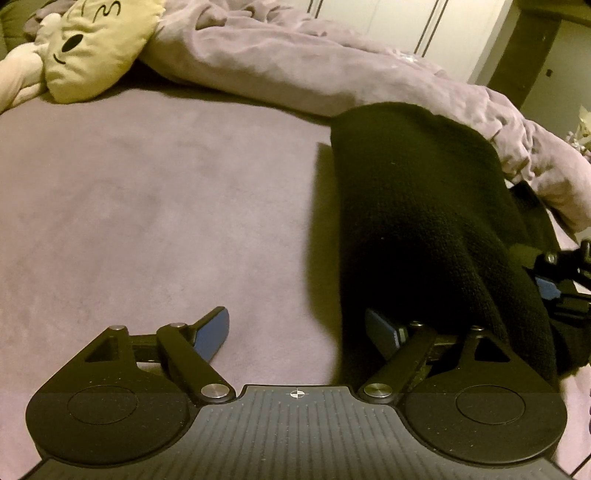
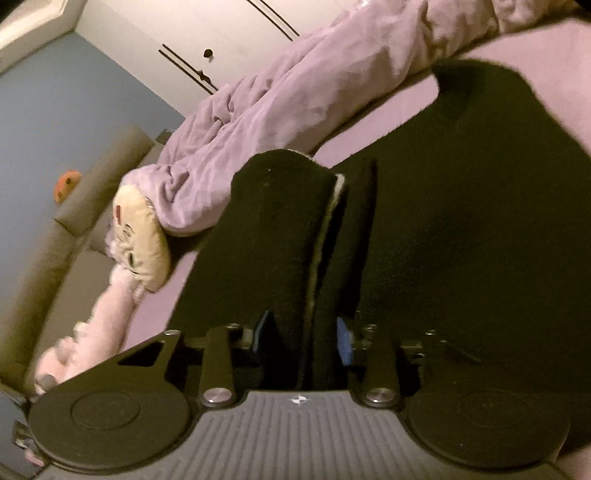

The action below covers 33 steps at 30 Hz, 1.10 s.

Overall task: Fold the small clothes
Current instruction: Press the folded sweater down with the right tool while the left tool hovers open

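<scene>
Left wrist view looks down at a bed covered by a flat mauve plush sheet [image 1: 147, 206], and the black fleece garment [image 1: 424, 221] lies on that sheet as a long folded strip running away from the camera. The left gripper [image 1: 299, 332] hangs low over the sheet with its jaws spread wide and nothing between them; the near end of the garment drapes over the outer side of one blue-padded finger [image 1: 382, 334], while the other finger stands over bare sheet. Beyond the garment a crumpled lilac plush blanket [image 1: 295, 62] is heaped along the far side of the bed. A pale yellow cushion with a drawn cat face [image 1: 96, 48] rests beside that blanket, touching a pink plush toy [image 1: 16, 77]. At the garment's far side, the right gripper's blue pad shows at the picture's edge.

From the right wrist view, the right gripper [image 2: 304, 338] has its jaws partly closed around an upright fold of the black garment [image 2: 461, 229], whose pale lining edge shows. Whether the pads actually press the cloth cannot be told. White cupboard doors [image 2: 184, 33] stand behind the blanket.
</scene>
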### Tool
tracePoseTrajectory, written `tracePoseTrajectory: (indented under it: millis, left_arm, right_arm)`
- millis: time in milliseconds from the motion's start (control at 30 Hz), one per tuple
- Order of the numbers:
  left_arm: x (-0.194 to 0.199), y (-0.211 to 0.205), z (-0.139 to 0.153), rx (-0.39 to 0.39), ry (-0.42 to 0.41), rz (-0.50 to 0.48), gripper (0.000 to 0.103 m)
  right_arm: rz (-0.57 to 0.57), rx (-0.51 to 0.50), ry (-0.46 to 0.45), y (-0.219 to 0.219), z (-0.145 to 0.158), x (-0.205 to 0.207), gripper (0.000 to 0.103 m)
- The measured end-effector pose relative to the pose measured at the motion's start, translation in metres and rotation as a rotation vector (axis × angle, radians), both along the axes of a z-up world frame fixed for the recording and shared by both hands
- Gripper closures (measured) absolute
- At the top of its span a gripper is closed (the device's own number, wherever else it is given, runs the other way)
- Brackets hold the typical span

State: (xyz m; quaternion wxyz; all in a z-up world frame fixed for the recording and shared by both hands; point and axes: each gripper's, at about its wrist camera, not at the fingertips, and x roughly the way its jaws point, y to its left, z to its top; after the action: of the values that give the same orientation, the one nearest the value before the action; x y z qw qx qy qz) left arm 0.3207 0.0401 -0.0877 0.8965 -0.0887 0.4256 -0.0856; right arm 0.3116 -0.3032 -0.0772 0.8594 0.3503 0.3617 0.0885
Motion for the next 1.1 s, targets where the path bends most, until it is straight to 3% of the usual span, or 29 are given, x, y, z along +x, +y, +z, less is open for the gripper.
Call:
tracePoseTrajectory:
  millis: [67,133,167,233,267,333,400,467,533,567,667,833,933,1100]
  left_arm:
    - [0.000,0.001,-0.001,-0.002,0.000,-0.001,0.018]
    - [0.001,0.002,-0.001,-0.004,0.005,0.001,0.018]
    - [0.001,0.002,0.000,-0.004,0.007,0.001,0.018]
    - [0.001,0.004,0.001,-0.001,0.011,0.003,0.018]
    - [0.000,0.005,0.002,-0.001,0.013,0.004,0.018]
    - [-0.004,0.009,0.009,-0.007,0.003,0.013,0.018]
    - [-0.010,0.011,0.020,-0.008,-0.029,0.011,0.017]
    - [-0.012,0.009,0.028,-0.009,-0.051,0.003,0.016]
    - [-0.013,0.003,0.034,-0.023,-0.060,-0.018,0.015]
    - [-0.013,-0.001,0.036,-0.027,-0.063,-0.030,0.015]
    - [-0.014,-0.018,0.036,-0.025,-0.070,-0.067,0.014]
    - [-0.012,-0.042,0.025,-0.023,-0.033,-0.120,0.014]
    - [-0.007,-0.048,0.020,-0.018,-0.015,-0.123,0.013]
    - [0.002,-0.051,0.018,-0.086,0.046,-0.085,0.014]
  right_arm:
    - [0.022,0.058,0.005,0.001,-0.007,0.009,0.047]
    - [0.043,0.130,0.010,0.003,-0.016,0.021,0.045]
    - [0.042,0.160,0.008,0.004,-0.020,0.025,0.047]
    - [0.030,0.133,0.017,0.009,-0.019,0.029,0.073]
    - [0.041,0.080,0.020,0.015,-0.013,0.031,0.075]
    - [0.090,-0.163,0.004,0.037,0.016,0.036,0.079]
    - [0.131,-0.395,-0.097,0.055,0.059,0.036,0.079]
    - [0.148,-0.571,-0.195,0.061,0.094,0.033,0.079]
    - [0.110,-0.725,-0.227,0.056,0.115,0.029,0.079]
    - [0.080,-0.755,-0.225,0.047,0.118,0.027,0.079]
    - [0.023,-0.803,-0.169,0.015,0.106,0.020,0.078]
    - [-0.039,-0.801,-0.054,-0.022,0.048,0.010,0.076]
    - [-0.090,-0.676,0.006,-0.045,0.019,0.005,0.073]
    - [-0.107,-0.620,-0.033,-0.057,0.003,-0.005,0.063]
